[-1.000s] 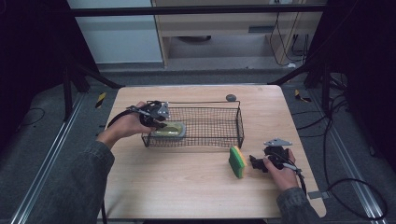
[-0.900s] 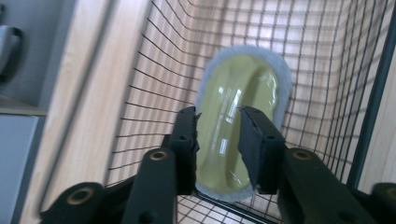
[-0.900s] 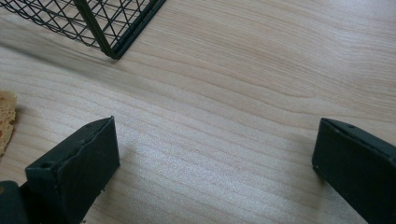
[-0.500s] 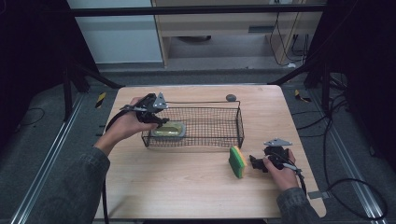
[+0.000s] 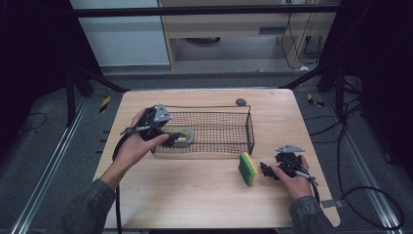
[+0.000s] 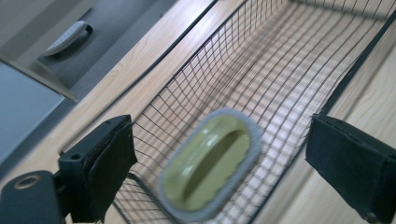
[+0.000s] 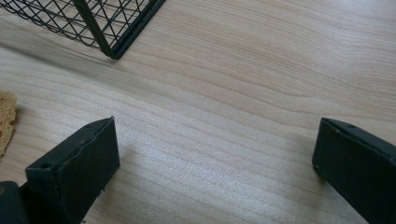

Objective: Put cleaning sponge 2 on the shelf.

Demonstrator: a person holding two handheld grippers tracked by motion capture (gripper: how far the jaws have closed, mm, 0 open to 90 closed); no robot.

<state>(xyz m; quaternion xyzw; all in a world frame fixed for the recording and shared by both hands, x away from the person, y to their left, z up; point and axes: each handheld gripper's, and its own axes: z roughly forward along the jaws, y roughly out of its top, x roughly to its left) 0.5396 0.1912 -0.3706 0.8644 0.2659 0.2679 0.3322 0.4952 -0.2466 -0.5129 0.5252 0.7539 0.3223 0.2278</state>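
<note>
Your bench (image 5: 195, 200) is a pale wood top that carries everything here. A black wire basket (image 5: 229, 127) stands at its middle, long side toward you, open at the top so it can be reached from above.

Your left tongs (image 5: 171, 138) sit at the basket's left end, angled down over its rim. In the left gripper view the jaws stand spread wide, one on each side of the scrubber, and touch nothing. That stance suggests a release just made or a grasp about to begin; which one cannot be told.

Your right tongs (image 5: 264, 170) rest low on the bench in front of the basket's right corner. Their jaws are likewise spread, with bare wood between them, and point toward the sponge, probably lined up for a pick.

The green and yellow sponge (image 5: 248, 168) stands on edge just beside the right tongs and outside the basket. An upright face is easier to pinch than a flat one.

The olive scrubber with a grey pad rim (image 6: 210, 161) lies flat on the basket floor at the left end, handle side up.

A small dark round object (image 5: 240, 102) sits behind the basket; its kind cannot be told.
</note>
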